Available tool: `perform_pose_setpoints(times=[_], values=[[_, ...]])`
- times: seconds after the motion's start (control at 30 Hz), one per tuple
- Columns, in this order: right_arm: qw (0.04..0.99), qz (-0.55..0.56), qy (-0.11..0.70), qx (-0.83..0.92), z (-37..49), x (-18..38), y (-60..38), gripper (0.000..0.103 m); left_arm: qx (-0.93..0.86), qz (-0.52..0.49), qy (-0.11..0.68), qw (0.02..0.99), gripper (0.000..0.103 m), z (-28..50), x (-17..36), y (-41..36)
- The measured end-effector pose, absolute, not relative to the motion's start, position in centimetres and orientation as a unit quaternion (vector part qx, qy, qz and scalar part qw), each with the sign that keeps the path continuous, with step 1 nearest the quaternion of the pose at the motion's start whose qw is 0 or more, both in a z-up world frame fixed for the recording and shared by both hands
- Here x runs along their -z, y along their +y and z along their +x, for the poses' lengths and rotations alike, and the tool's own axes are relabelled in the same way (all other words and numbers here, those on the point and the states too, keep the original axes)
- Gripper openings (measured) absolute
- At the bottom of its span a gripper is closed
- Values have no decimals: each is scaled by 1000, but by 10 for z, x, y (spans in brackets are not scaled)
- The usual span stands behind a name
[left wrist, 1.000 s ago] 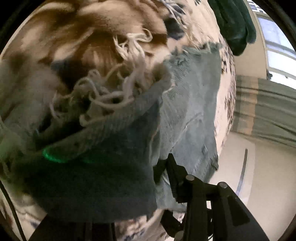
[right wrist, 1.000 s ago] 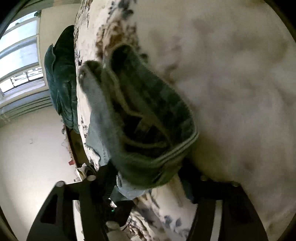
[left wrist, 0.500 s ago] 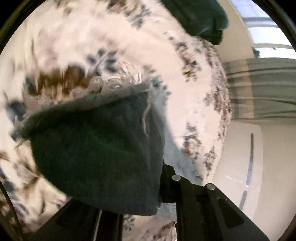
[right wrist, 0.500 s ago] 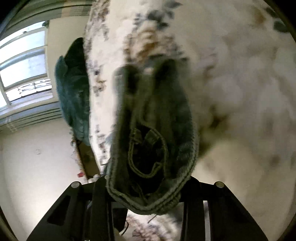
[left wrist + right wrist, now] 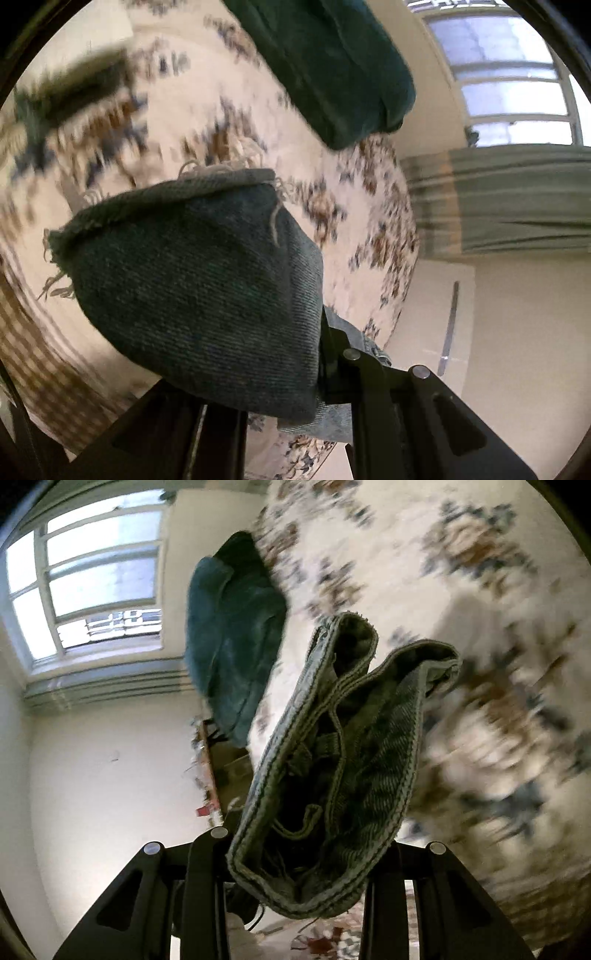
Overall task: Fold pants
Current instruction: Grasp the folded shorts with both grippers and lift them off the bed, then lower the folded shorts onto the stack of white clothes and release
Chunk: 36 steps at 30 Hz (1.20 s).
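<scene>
The pants are blue-grey denim jeans. In the left wrist view my left gripper (image 5: 280, 373) is shut on a frayed leg hem of the jeans (image 5: 199, 280), held up above the floral bedspread (image 5: 192, 110). In the right wrist view my right gripper (image 5: 295, 871) is shut on the waistband end of the jeans (image 5: 332, 768), with belt loops and the inner band showing. The fabric hides the fingertips of both grippers.
A dark green folded garment (image 5: 332, 62) lies at the far end of the bedspread; it also shows in the right wrist view (image 5: 232, 646). A window (image 5: 92, 572), a curtain (image 5: 498, 199) and cream walls lie beyond the bed. A cluttered wooden shelf (image 5: 218, 768) stands beside the bed.
Both grippers have lifted their ends of the jeans up off the bedspread. The views have tilted, and more of the room and the green garment show now.
</scene>
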State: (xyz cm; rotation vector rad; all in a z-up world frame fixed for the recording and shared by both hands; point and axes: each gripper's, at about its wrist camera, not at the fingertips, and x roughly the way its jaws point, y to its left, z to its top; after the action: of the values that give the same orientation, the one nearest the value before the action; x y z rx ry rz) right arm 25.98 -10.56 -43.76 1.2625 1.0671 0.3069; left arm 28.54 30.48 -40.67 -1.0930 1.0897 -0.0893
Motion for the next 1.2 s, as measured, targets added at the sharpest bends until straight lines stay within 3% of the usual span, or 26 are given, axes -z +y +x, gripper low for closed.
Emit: perform_pose_setpoints(times=[0.4,0.5,0.63,0.8,0.87,1.0,1.1,1.2], values=[[668,542,459,-224,358,398,240,35,17,-457,445,770,11,354,354,618],[662,539,460,-243,385,412,312,35,8,-449,436,780,11,373,369,675],[663,520,476,-253,407,461,392,34,-14,-444,458,770,11,384,433,741],[642,491,547,-216,384,561,455,35,-63,-456,539,705,12,355,566,783],[637,478,571,-199,371,592,463,35,-64,-473,544,691,14,341,592,790],[631,451,602,-192,359,612,468,41,-39,-488,532,691,21,323,601,789],[618,437,627,-187,361,615,462,52,-48,-495,531,686,30,309,592,787],[623,406,644,-179,365,596,451,66,-87,-461,529,707,28,293,558,792]])
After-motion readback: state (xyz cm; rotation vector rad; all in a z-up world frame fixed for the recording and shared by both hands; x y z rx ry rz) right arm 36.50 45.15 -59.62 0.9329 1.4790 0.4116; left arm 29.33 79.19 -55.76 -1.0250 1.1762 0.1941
